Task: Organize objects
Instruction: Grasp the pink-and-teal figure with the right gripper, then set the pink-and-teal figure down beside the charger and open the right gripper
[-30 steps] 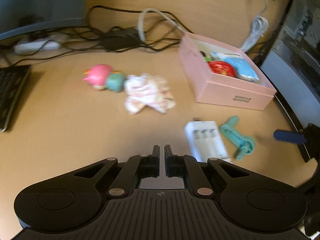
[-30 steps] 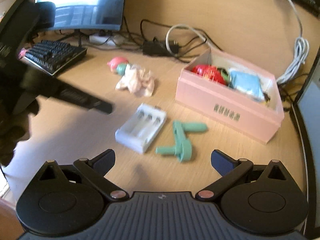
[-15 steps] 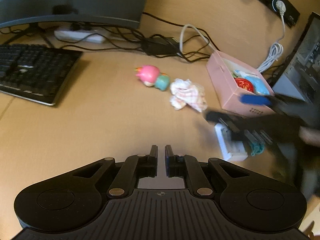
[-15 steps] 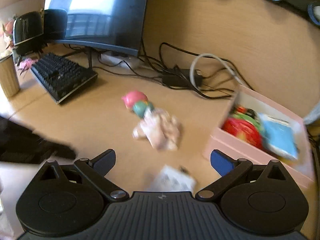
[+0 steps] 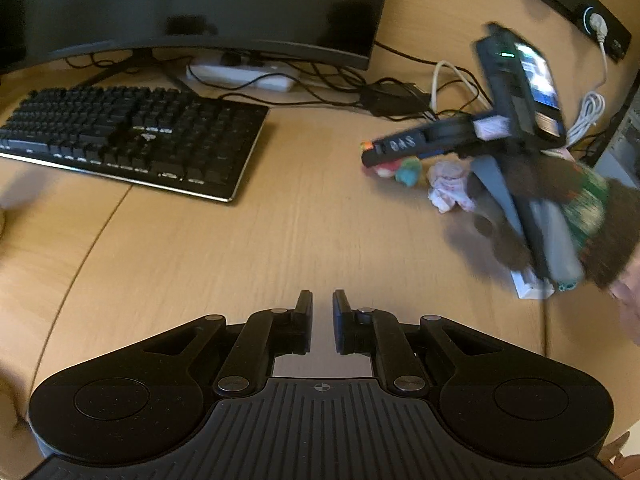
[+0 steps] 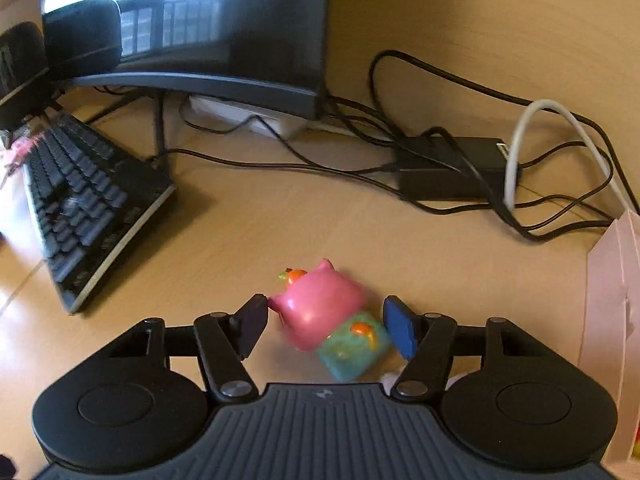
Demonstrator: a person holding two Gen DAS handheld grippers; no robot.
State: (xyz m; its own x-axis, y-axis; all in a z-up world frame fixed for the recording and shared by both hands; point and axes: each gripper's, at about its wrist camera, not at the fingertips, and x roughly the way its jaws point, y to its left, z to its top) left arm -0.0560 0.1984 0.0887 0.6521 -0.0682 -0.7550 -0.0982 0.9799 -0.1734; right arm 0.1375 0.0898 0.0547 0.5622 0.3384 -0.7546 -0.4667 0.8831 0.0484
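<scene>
A pink and teal toy figure [image 6: 320, 316] lies on the wooden desk between the open fingers of my right gripper [image 6: 324, 328]; the left pad is at its pink head, the right pad beside its teal body. In the left wrist view the right gripper [image 5: 384, 152] reaches over the same toy [image 5: 406, 170], next to a crumpled pink-white cloth [image 5: 450, 190]. My left gripper [image 5: 322, 308] is shut and empty over bare desk, well to the left. The pink box edge [image 6: 612, 300] shows at right. A white charger [image 5: 530, 284] peeks out under the hand.
A black keyboard [image 5: 132, 136] lies at the left, a curved monitor [image 5: 192, 4] behind it. A power strip [image 5: 244, 74], a black adapter [image 6: 448, 166] and tangled cables [image 6: 560, 200] run along the back. Black speakers [image 6: 60, 48] stand far left.
My right gripper has moved forward and down to straddle the pink toy, its fingers narrower than before. My left gripper has pulled back and turned left, staying shut.
</scene>
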